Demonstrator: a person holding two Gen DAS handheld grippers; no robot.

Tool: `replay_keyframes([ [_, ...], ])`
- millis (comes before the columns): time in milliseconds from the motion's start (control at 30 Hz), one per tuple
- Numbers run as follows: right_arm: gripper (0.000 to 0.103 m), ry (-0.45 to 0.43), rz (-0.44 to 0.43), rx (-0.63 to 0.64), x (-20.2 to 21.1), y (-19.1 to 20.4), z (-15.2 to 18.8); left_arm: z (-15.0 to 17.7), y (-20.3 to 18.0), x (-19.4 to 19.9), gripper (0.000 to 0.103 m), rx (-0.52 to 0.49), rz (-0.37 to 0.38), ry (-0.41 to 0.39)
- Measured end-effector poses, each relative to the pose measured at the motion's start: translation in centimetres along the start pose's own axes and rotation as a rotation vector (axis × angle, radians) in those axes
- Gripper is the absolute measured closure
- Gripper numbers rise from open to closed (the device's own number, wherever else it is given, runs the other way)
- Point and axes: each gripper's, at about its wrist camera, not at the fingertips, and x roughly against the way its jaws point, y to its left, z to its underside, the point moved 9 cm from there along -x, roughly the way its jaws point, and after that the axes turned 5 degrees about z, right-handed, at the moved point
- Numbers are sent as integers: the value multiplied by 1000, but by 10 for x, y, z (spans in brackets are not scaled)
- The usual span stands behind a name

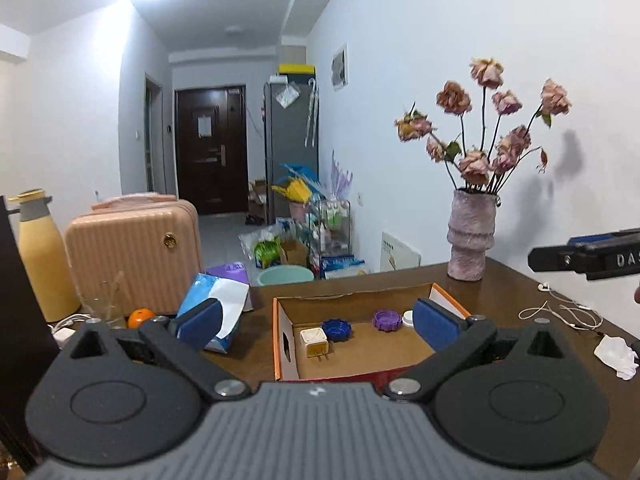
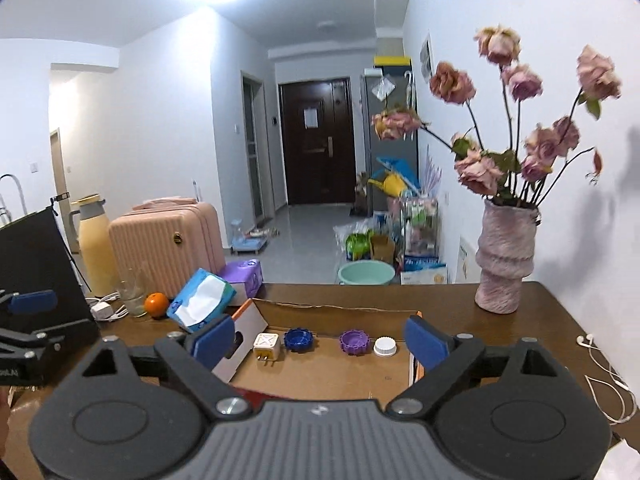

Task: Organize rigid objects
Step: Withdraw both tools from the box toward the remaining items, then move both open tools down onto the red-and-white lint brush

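A shallow open cardboard box with an orange rim [image 1: 286, 322] is lying on the dark brown wooden table [image 1: 516, 292]. Inside it, along the far wall, four small things are sitting in a row: a white square plug charger with its prongs facing forward [image 1: 315, 342], a dark blue round scalloped cap [image 1: 337, 329], a purple round scalloped cap [image 1: 386, 320] and a white ribbed round cap [image 2: 385, 346].

The left gripper [image 1: 318, 326] is hovering in front of the box with its blue-padded jaws spread wide and nothing between them. The right gripper [image 2: 320, 342] is hanging likewise before the box, jaws wide apart and gripping nothing.

Around the box, a blue tissue pack [image 1: 216, 306] is leaning just beside its left wall, with an orange fruit [image 2: 156, 305] and a clear glass [image 2: 134, 294] further left. A pale pink ribbed vase of dried roses [image 1: 472, 236] is standing behind the right corner, and a white earphone cable [image 1: 560, 314] is trailing on the table to the right.
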Motion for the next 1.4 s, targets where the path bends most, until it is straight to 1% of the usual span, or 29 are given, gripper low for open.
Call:
replay_keyframes([
  [167,9,-55,15,42,42,13,25,16,-5,36,0,20,-21,-40],
  [333,8,-97,12,83,80,32,51,43,-10,73,0,-5,-30,-61],
  [433,0,-138,4,93,106,42,70,68,-8,102,0,35,-17,-89],
  [467,0,-156,2,90,115,46,78,77,-6,110,0,55,-14,-90],
  [533,0,-160,-2,88,128,53,93,95,-6,127,0,78,14,-97],
  [600,0,-167,-12,80,139,59,107,112,-9,142,0,51,37,-111],
  [700,0,-158,-18,71,150,68,129,134,-10,159,0,18,4,-127],
  [767,0,-150,-9,78,154,74,142,142,-8,164,0,45,9,-123],
  [833,0,-143,0,93,157,79,154,149,-4,165,0,82,18,-109],
  [967,0,-94,9,100,153,84,180,162,3,158,0,128,-13,-70],
  [1033,0,-55,3,102,148,85,194,170,1,150,0,129,-4,-46],
  [1133,2,-4,10,115,135,83,208,182,-5,135,0,105,17,-8],
  [1200,2,15,20,115,125,79,211,190,-7,120,0,95,23,24],
  [1233,4,27,24,111,119,77,212,193,-8,111,0,96,29,45],
  [1267,8,38,22,106,111,73,213,196,-9,102,0,98,39,70],
  [1300,9,47,19,100,103,70,212,198,-9,93,0,102,50,95],
  [1400,9,63,33,84,79,56,207,198,-6,66,0,119,64,131],
])
